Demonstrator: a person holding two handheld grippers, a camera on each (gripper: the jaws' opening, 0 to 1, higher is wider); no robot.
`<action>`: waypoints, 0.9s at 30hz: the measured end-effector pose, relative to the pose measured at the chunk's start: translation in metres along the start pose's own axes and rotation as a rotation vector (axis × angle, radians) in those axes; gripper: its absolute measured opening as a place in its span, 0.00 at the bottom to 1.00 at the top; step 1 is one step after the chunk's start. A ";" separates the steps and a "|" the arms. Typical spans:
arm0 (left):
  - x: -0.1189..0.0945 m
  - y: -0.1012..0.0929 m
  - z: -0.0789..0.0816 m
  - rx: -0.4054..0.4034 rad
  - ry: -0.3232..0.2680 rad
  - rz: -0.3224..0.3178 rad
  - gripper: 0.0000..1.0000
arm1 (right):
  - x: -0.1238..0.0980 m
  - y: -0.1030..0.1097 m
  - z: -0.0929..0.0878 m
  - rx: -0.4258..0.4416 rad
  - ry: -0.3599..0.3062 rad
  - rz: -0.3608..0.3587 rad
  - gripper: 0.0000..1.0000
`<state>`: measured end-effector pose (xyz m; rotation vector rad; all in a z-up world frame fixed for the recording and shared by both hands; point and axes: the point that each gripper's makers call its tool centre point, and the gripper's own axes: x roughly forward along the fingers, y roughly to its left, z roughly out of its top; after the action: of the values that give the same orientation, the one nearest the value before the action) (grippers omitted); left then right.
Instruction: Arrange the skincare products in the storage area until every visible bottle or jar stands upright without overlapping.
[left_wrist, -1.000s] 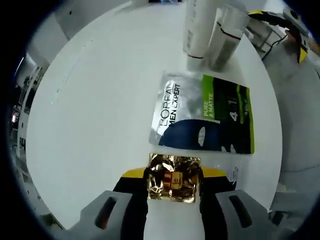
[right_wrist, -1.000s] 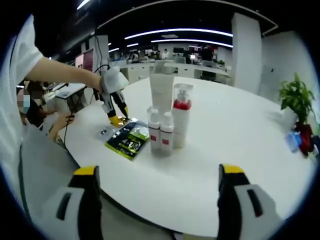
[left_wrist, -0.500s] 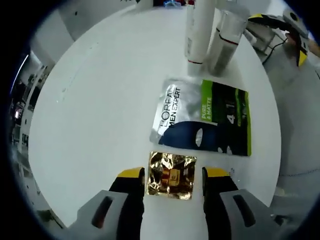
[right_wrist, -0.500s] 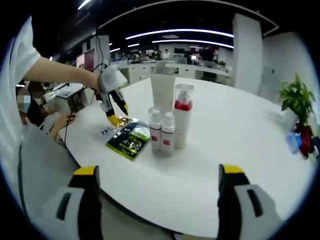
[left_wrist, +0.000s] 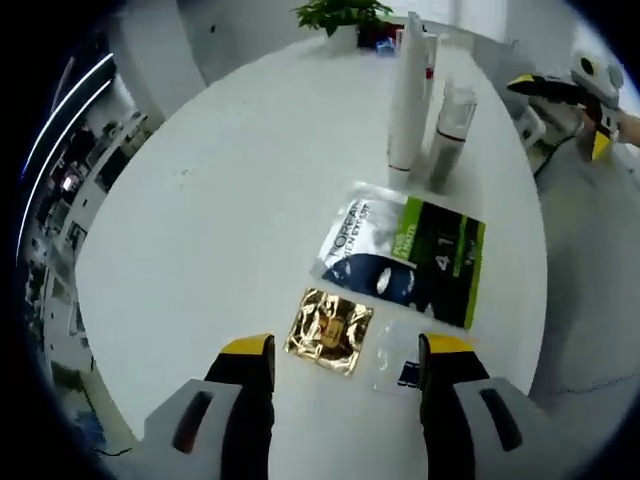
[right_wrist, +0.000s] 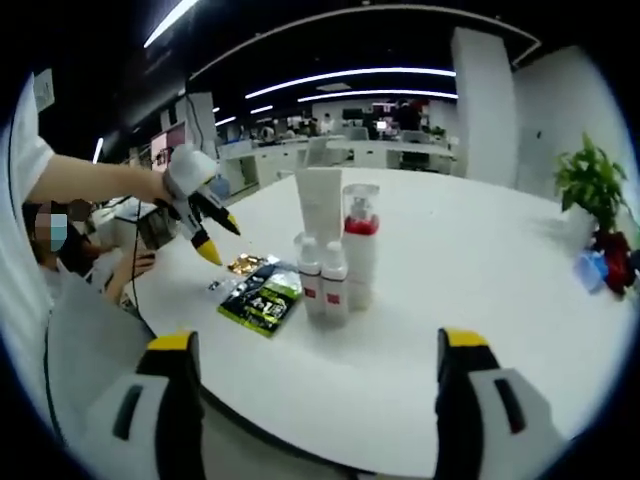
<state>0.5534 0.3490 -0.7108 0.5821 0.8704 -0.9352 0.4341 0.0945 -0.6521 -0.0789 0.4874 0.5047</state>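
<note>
Left gripper (left_wrist: 345, 360) above the white table (left_wrist: 230, 200), jaws spread and empty, gold sachet (left_wrist: 328, 331) flat below it beside a green-and-silver packet (left_wrist: 405, 255), bottles (right_wrist: 335, 265) upright nearby, right gripper (right_wrist: 312, 385) spread, empty, well apart.

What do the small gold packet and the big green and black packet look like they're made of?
Gold sachet: probably metallic foil, since it is crinkled and mirror-bright. Face mask packet: likely glossy printed plastic or foil laminate, flat with a silvery sheen at one end.
</note>
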 end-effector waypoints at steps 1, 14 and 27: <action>-0.003 -0.003 0.002 -0.020 -0.024 0.002 0.57 | 0.000 0.001 0.001 -0.006 -0.003 -0.001 0.99; -0.045 -0.044 -0.008 -0.320 -0.269 0.133 0.67 | -0.004 -0.002 0.007 0.034 -0.053 0.004 0.99; -0.073 -0.082 -0.021 -0.536 -0.427 0.238 0.82 | -0.005 -0.001 0.009 0.018 -0.061 -0.002 0.99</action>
<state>0.4512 0.3573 -0.6662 0.0138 0.6094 -0.5438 0.4344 0.0929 -0.6418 -0.0465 0.4316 0.4989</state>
